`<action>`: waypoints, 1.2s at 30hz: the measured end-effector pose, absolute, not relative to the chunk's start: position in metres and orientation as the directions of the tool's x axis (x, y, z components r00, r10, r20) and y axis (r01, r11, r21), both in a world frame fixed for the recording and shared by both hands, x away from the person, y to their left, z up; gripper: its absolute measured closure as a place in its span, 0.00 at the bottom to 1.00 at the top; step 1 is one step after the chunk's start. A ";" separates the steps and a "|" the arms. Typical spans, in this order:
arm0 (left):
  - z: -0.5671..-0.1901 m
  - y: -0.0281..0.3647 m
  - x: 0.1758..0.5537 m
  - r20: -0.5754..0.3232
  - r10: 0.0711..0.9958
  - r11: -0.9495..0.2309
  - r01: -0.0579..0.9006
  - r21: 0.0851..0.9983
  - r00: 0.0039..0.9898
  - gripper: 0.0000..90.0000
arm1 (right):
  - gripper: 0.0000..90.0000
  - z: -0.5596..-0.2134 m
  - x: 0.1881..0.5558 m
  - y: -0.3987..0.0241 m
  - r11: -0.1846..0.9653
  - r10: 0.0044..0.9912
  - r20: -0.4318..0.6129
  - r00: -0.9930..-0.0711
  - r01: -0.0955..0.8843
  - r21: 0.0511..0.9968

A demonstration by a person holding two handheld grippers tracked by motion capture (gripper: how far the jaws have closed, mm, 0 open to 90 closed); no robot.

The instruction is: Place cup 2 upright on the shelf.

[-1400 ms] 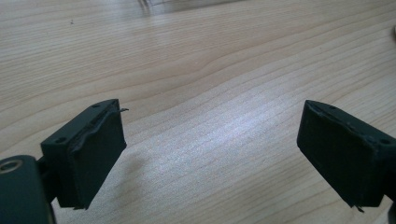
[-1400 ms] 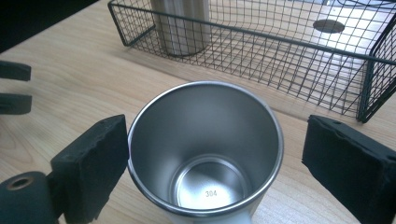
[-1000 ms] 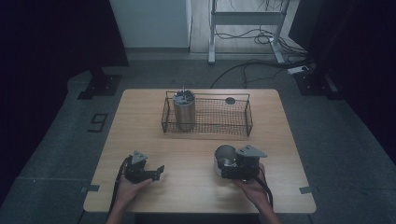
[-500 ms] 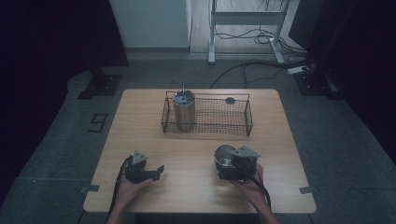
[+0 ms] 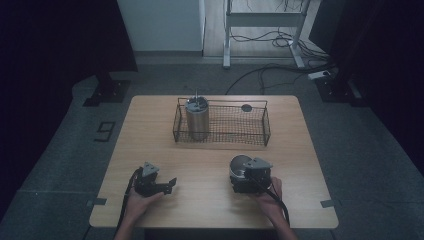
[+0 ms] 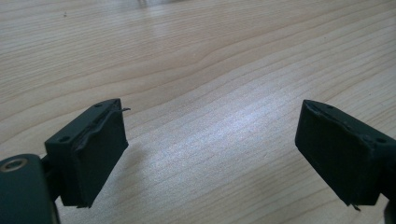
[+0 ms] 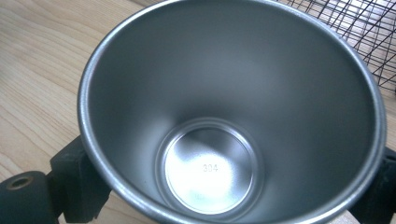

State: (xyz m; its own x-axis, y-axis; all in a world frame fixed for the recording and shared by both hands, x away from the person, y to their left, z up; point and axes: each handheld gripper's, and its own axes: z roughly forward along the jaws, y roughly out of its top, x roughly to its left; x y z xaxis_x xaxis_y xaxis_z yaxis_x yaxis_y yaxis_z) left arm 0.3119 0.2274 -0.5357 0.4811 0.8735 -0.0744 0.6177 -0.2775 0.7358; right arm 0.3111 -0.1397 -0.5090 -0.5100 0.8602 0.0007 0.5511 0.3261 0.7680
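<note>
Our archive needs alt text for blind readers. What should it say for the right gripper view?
A steel cup, empty, seen from above its open mouth, sits between the right gripper's black jaws, which have just been closing on it. Wooden table lies to the left and a wire basket at the upper right.

Pale wooden desk with 3 things on it.
A black wire basket stands toward the far edge, a small dark disc just behind it, and a steel cup near the front right.
</note>
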 end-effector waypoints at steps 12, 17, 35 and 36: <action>-0.535 0.227 0.311 -0.075 0.874 -0.276 0.617 0.737 0.481 0.10 | 0.08 -0.509 0.311 -0.141 0.325 0.857 0.004 -0.515 0.547 0.772; -0.534 0.226 0.310 -0.074 0.872 -0.278 0.615 0.738 0.483 0.10 | 0.08 -0.508 0.311 -0.142 0.315 0.858 0.015 -0.513 0.550 0.774; -0.535 0.226 0.311 -0.071 0.872 -0.284 0.618 0.733 0.485 0.10 | 0.08 -0.500 0.308 -0.148 0.285 0.856 0.040 -0.516 0.536 0.795; -0.535 0.226 0.310 -0.072 0.872 -0.283 0.618 0.733 0.484 0.10 | 0.08 -0.499 0.308 -0.148 0.281 0.857 0.042 -0.514 0.534 0.797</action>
